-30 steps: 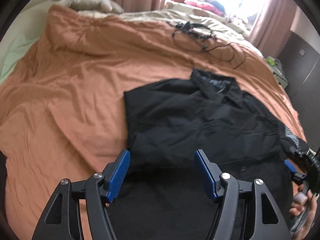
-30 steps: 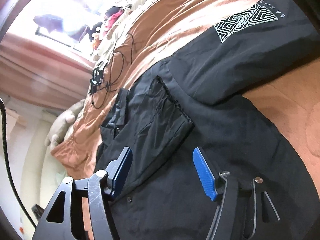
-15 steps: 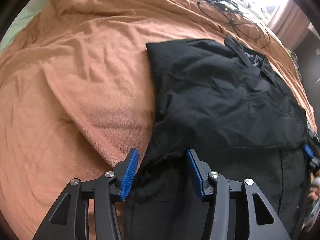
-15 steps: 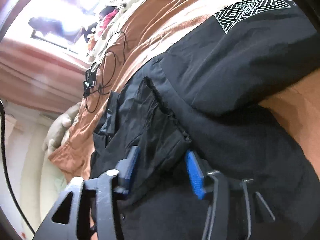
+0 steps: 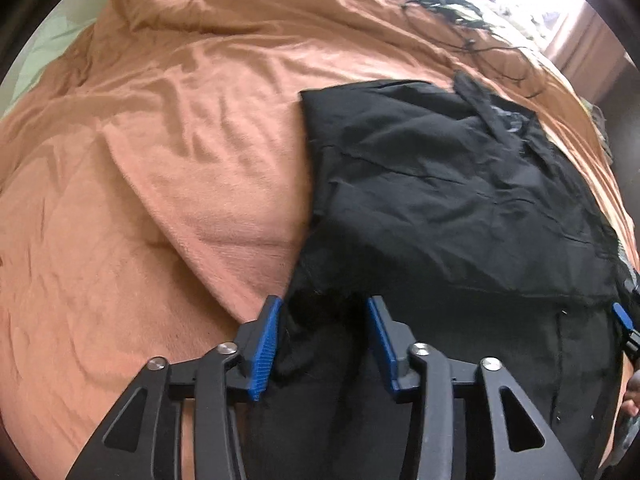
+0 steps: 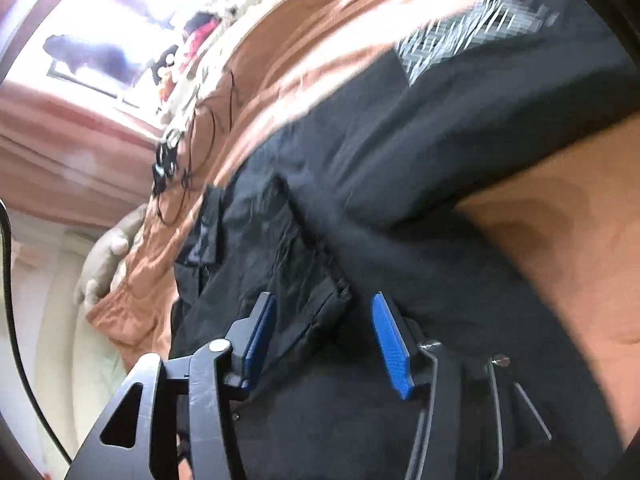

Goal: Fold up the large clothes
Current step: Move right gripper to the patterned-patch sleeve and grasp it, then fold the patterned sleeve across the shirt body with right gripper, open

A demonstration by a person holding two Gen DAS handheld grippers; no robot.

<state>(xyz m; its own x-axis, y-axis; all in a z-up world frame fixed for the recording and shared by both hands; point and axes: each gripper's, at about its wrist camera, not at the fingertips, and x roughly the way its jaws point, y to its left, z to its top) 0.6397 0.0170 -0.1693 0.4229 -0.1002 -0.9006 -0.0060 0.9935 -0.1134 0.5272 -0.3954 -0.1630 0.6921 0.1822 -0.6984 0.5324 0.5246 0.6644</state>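
A large black collared shirt (image 5: 448,184) lies on an orange blanket (image 5: 168,152), its sides folded in over the body. My left gripper (image 5: 322,336) is open and straddles the shirt's lower left edge, with cloth between the blue pads. In the right wrist view the shirt (image 6: 400,208) fills the middle. My right gripper (image 6: 324,332) is open around the corner of a folded-in panel (image 6: 288,264). A black garment with a white geometric print (image 6: 472,40) lies beside the shirt. The right gripper's blue tip (image 5: 622,316) shows at the left view's right edge.
Black cables (image 5: 464,20) lie on the blanket beyond the collar. A grey pillow (image 6: 108,256) sits at the head of the bed. Curtains (image 6: 60,152) and a bright window (image 6: 120,20) stand behind. Bare blanket spreads left of the shirt.
Both grippers have moved down onto the shirt's lower part and their jaws have narrowed around the cloth. The right view has blurred with motion.
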